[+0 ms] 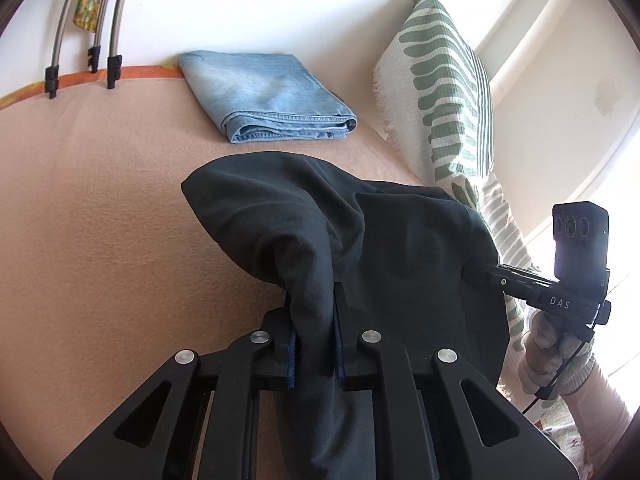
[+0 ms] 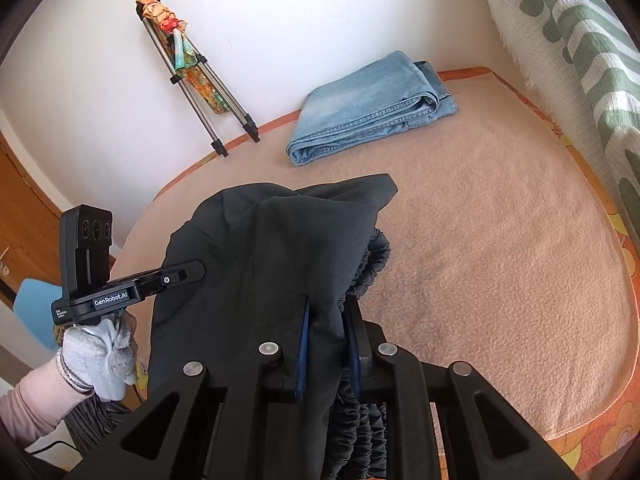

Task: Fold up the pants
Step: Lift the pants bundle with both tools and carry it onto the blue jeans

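Note:
Dark grey pants [image 1: 400,232] hang bunched between my two grippers above a peach blanket [image 1: 100,200]. In the left wrist view my left gripper [image 1: 314,304] is shut on a thick fold of the dark cloth, which drapes down between the blue pads. The right gripper [image 1: 474,270], held by a gloved hand [image 1: 548,348], reaches into the cloth from the right. In the right wrist view my right gripper [image 2: 328,310] is shut on the pants [image 2: 272,248] at the gathered elastic waistband. The left gripper [image 2: 198,270] meets the cloth's left edge.
Folded light-blue jeans [image 1: 264,92] [image 2: 368,108] lie at the far side of the blanket [image 2: 500,240]. A green-and-white patterned cushion [image 1: 444,88] [image 2: 568,40] leans along the right. Tripod legs [image 1: 114,40] [image 2: 200,92] stand against the white wall. A blue chair [image 2: 36,312] is at the left.

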`<act>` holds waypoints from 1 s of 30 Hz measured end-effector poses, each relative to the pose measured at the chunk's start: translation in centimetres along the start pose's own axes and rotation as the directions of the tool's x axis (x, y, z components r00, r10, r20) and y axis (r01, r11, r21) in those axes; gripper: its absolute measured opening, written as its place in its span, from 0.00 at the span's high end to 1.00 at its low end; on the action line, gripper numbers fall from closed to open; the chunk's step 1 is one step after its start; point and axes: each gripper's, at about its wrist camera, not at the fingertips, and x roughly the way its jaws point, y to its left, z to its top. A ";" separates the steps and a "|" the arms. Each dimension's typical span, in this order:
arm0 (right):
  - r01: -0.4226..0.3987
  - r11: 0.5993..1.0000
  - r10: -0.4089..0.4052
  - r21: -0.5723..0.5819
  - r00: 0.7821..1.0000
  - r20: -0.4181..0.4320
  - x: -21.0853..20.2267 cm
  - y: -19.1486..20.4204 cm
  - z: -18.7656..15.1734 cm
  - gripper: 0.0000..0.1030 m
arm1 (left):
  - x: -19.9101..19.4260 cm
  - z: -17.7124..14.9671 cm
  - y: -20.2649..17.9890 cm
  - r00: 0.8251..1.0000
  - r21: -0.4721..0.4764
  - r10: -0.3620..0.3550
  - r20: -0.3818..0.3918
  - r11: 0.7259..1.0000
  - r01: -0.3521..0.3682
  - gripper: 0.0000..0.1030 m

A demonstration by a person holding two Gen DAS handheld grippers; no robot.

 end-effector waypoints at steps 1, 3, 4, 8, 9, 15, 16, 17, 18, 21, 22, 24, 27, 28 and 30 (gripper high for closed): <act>0.007 1.000 -0.007 -0.008 1.000 0.008 -0.3 0.5 0.1 0.86 | -0.4 0.2 -0.3 1.000 0.009 -0.003 0.007 1.000 0.003 0.89; 0.009 1.000 -0.009 -0.021 1.000 0.023 -1.0 1.1 0.2 0.86 | -1.2 0.6 -1.0 1.000 0.025 -0.011 0.023 1.000 0.010 0.89; 0.009 1.000 -0.009 -0.025 0.999 0.032 -1.4 1.5 0.3 0.86 | -1.6 0.9 -1.3 0.999 0.036 -0.012 0.033 0.999 0.011 0.89; 0.007 0.999 -0.004 -0.040 0.996 0.084 -3.3 2.9 1.0 0.86 | -3.4 2.0 -2.6 0.997 0.080 -0.026 0.078 0.997 0.020 0.89; 0.010 0.999 -0.006 -0.048 0.995 0.099 -3.8 3.3 1.3 0.87 | -3.7 2.3 -2.9 0.996 0.087 -0.032 0.086 0.996 0.024 0.89; 0.024 0.996 -0.009 -0.086 0.985 0.173 -6.2 5.2 4.0 0.87 | -5.0 5.8 -3.9 0.989 0.133 -0.043 0.138 0.991 0.025 0.90; 0.029 0.995 -0.011 -0.093 0.982 0.187 -6.5 5.4 4.6 0.87 | -5.1 6.6 -4.0 0.988 0.142 -0.042 0.147 0.990 0.021 0.90; 0.032 0.995 -0.012 -0.099 0.980 0.199 -6.7 5.6 5.5 0.87 | -5.0 7.5 -4.1 0.987 0.149 -0.042 0.154 0.989 0.018 0.90; 0.033 0.994 -0.010 -0.106 0.978 0.210 -6.8 5.7 6.3 0.87 | -5.0 8.4 -4.0 0.986 0.157 -0.040 0.161 0.987 0.014 0.89; 0.050 0.991 -0.020 -0.122 0.971 0.240 -6.6 5.9 9.3 0.87 | -4.3 11.4 -3.6 0.983 0.169 -0.032 0.180 0.986 0.001 0.90; 0.050 0.991 -0.018 -0.123 0.969 0.246 -6.4 5.8 10.3 0.87 | -4.1 12.4 -3.5 0.982 0.173 -0.028 0.189 0.985 -0.005 0.90; 0.051 0.991 -0.017 -0.126 0.965 0.261 -5.9 5.6 12.5 0.87 | -3.5 14.4 -3.1 0.978 0.181 -0.023 0.207 0.983 -0.016 0.90; 0.052 0.990 -0.015 -0.129 0.962 0.273 -4.6 5.1 15.5 0.87 | -2.7 16.9 -2.1 0.974 0.187 -0.016 0.228 0.982 -0.028 0.90; 0.054 0.990 -0.016 -0.128 0.961 0.276 -4.1 4.9 16.5 0.87 | -2.3 17.7 -1.7 0.972 0.186 -0.013 0.234 0.982 -0.032 0.90; 0.055 0.990 -0.017 -0.128 0.960 0.280 -2.9 4.3 18.3 0.87 | -1.5 19.2 -0.9 0.970 0.188 -0.005 0.243 0.981 -0.042 0.90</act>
